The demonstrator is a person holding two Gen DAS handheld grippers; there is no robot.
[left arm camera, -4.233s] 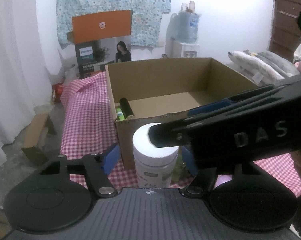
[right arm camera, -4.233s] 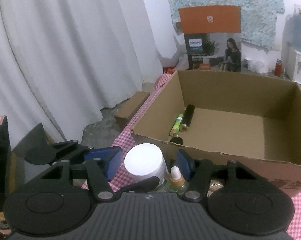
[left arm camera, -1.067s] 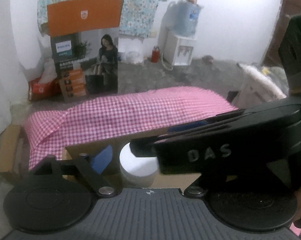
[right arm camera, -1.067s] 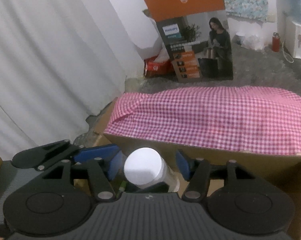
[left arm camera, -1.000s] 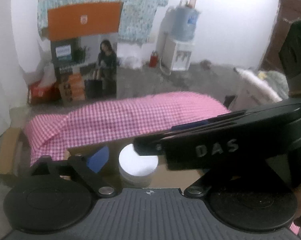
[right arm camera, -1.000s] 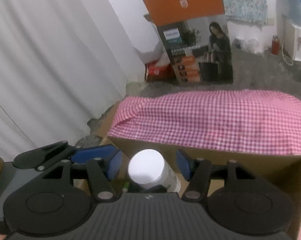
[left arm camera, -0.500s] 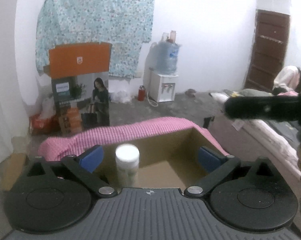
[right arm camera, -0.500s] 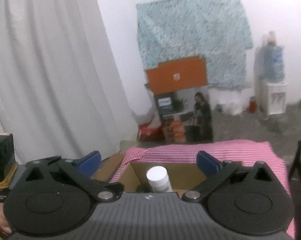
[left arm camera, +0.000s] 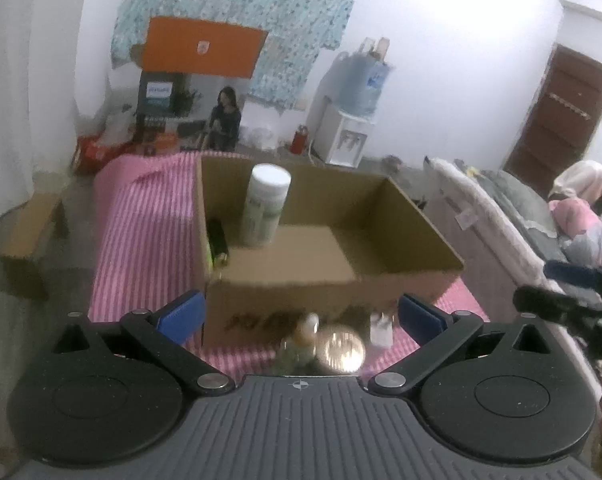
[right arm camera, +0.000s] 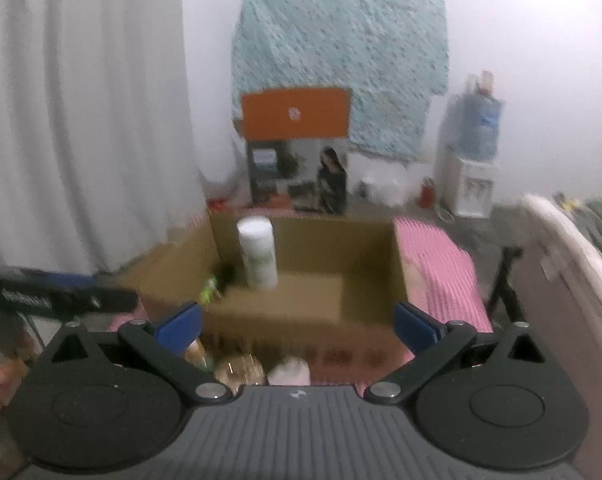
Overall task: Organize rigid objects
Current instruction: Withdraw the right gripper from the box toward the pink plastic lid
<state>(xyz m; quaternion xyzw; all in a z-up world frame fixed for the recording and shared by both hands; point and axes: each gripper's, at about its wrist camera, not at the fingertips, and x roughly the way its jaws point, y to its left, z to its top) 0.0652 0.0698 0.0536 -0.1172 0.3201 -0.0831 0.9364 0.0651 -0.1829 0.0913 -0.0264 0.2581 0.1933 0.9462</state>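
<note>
The left gripper stands at its widest, blue pads far apart at the lower middle of its frame with nothing between them; its jaws have just been opening. The right gripper is equally wide and empty, and its jaws too have just been opening. Each gripper shows at the edge of the other's view.

Just beyond the left gripper's pads, low in the frame, small items sit on the pink checked cloth against the near wall of the cardboard box: a dropper bottle, a round gold lid, and a small pale item that is too blurred to name.

Inside the box, left of centre in both views, the white jar stands upright near the left wall, beside a dark tube lying along that wall.

The remaining pieces look light and stiff. The dropper bottle is probably glass, so smooth and breakable: grip its body low, below the cap. The lidded piece is best pinched across its sides.
</note>
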